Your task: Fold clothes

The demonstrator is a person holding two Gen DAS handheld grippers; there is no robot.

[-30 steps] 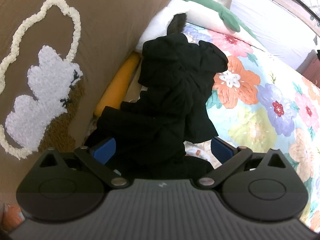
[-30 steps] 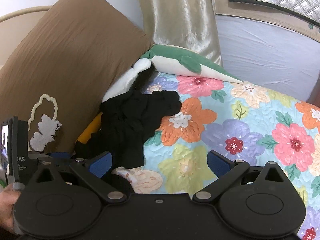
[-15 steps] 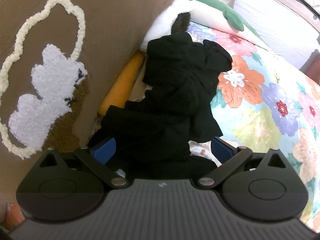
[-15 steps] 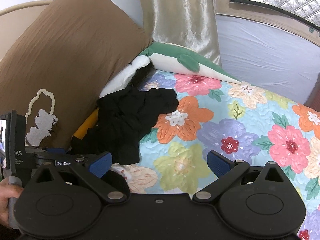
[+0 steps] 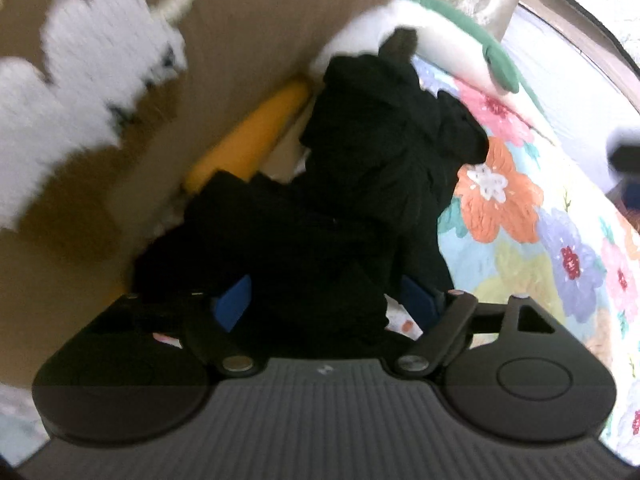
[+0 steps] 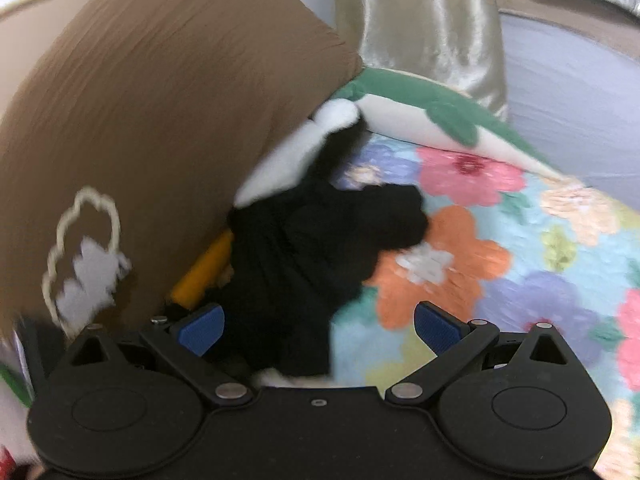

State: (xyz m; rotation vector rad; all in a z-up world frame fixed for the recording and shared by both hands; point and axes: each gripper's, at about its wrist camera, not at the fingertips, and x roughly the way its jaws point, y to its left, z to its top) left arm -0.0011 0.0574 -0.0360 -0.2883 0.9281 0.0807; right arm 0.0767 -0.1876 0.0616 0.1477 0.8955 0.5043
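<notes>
Black garment [image 5: 360,184] lies crumpled on the floral quilt [image 5: 520,248], against the brown cushion [image 6: 160,120] and an orange roll [image 5: 248,140], below a green-and-white plush [image 6: 420,116]. Left tool [image 5: 324,300]: jaws have just been closing, the garment's near edge between the blue pads, contact not confirmed. Right tool [image 6: 318,326]: jaws wide apart, holding nothing, garment edge beside its left pad. Both views blurred.

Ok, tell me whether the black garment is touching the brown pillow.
Cannot tell. In the right wrist view the black garment lies beside the brown pillow, but blur and shadow hide any contact or gap.
</notes>
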